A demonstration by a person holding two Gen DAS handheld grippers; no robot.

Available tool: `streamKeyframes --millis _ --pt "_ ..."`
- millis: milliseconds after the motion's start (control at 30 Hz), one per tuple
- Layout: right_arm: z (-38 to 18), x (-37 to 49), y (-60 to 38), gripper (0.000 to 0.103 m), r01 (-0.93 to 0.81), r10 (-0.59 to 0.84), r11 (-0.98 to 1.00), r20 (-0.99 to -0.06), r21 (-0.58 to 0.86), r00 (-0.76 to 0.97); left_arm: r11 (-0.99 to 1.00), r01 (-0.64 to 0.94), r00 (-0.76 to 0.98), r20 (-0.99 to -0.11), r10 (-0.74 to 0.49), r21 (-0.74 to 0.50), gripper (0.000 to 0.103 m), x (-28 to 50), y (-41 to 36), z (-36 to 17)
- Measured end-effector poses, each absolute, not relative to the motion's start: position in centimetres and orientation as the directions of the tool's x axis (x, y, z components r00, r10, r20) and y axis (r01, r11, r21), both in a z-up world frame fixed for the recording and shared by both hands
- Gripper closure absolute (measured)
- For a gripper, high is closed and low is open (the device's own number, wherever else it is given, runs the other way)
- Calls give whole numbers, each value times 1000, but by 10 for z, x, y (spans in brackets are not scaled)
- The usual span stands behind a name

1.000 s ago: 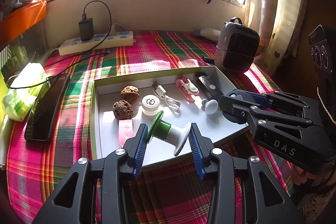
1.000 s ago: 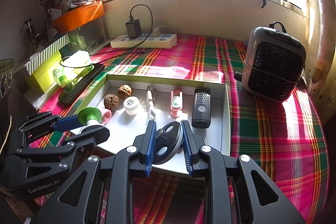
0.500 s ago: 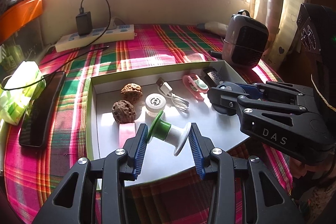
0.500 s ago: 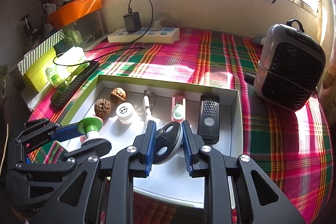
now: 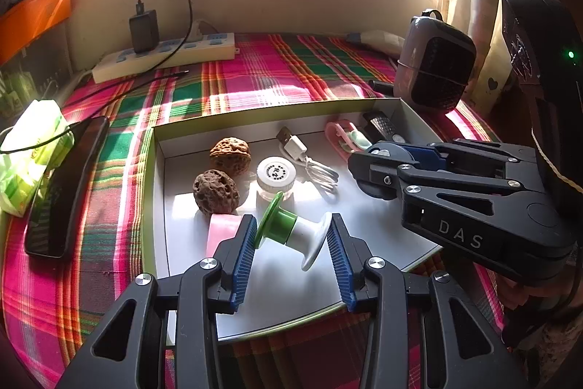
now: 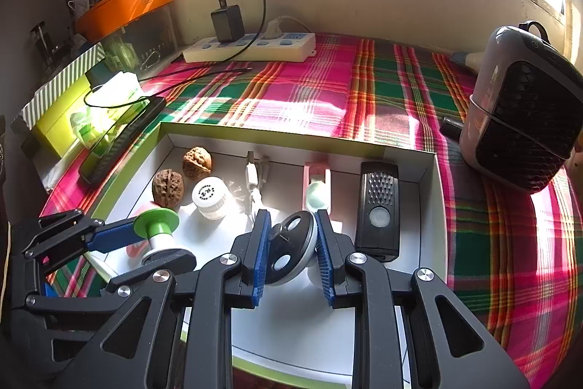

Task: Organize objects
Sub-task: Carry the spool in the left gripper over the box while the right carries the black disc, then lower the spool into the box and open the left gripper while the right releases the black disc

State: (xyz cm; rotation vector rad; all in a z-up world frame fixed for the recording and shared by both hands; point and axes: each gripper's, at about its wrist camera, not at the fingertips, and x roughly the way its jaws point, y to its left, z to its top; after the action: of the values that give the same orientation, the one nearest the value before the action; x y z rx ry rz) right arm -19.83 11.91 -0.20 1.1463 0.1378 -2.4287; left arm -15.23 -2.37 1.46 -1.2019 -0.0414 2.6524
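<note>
A shallow white tray (image 5: pixel 368 203) (image 6: pixel 426 203) lies on the plaid cloth. My left gripper (image 5: pixel 291 243) (image 6: pixel 145 243) is shut on a green-and-white spool (image 5: pixel 291 232) (image 6: pixel 158 228), held endwise over the tray's front left. To its right my right gripper (image 6: pixel 289 250) (image 5: pixel 375 170) is shut on a black-and-white disc (image 6: pixel 291 248) (image 5: pixel 382 152), just above the tray floor. Inside the tray lie two walnuts (image 5: pixel 229 150) (image 6: pixel 196 159), a white cap (image 5: pixel 275 172) (image 6: pixel 209 194), a white USB cable (image 5: pixel 309 159) (image 6: pixel 253 181), a pink clip (image 5: pixel 342 137) (image 6: pixel 317 185), a black remote (image 6: pixel 379 206) (image 5: pixel 380 124) and a pink strip (image 5: pixel 220 230).
A dark fan heater (image 5: pixel 435 72) (image 6: pixel 528 119) stands right of the tray. A phone (image 5: pixel 62 181) (image 6: pixel 120 137) and a green tissue pack (image 5: pixel 29 148) lie left. A power strip (image 5: pixel 164 55) (image 6: pixel 251 48) with a charger runs along the back wall. An orange box (image 6: pixel 124 6) sits far left.
Both grippers have sunk a little and moved forward over the tray, each still gripping its object. The right gripper has closed in beside the left one.
</note>
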Motion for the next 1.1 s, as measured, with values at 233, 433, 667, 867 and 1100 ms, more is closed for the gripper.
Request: streamKeyframes --millis 233,433,667,867,1100 --pt "-4 -199 114 77 452 -361 -887 -755 97 -547 -973 -198 -638 -739 219 -117 65 -153 -23 13" --pt "-8 -198 113 77 456 -361 -884 -764 99 -534 -972 -203 -638 -738 220 -115 65 -153 -21 13" --pt "-8 -199 113 77 457 -366 -883 -765 106 -530 -973 -201 -641 -737 215 -110 65 -154 -20 13" --pt "-9 -199 114 77 450 -370 -885 -763 117 -530 -974 -204 -642 -737 211 -102 65 -154 -19 13" --pt "-10 -199 114 77 444 -365 -888 -765 116 -531 -975 -201 -643 -738 205 -96 65 -153 -19 13"
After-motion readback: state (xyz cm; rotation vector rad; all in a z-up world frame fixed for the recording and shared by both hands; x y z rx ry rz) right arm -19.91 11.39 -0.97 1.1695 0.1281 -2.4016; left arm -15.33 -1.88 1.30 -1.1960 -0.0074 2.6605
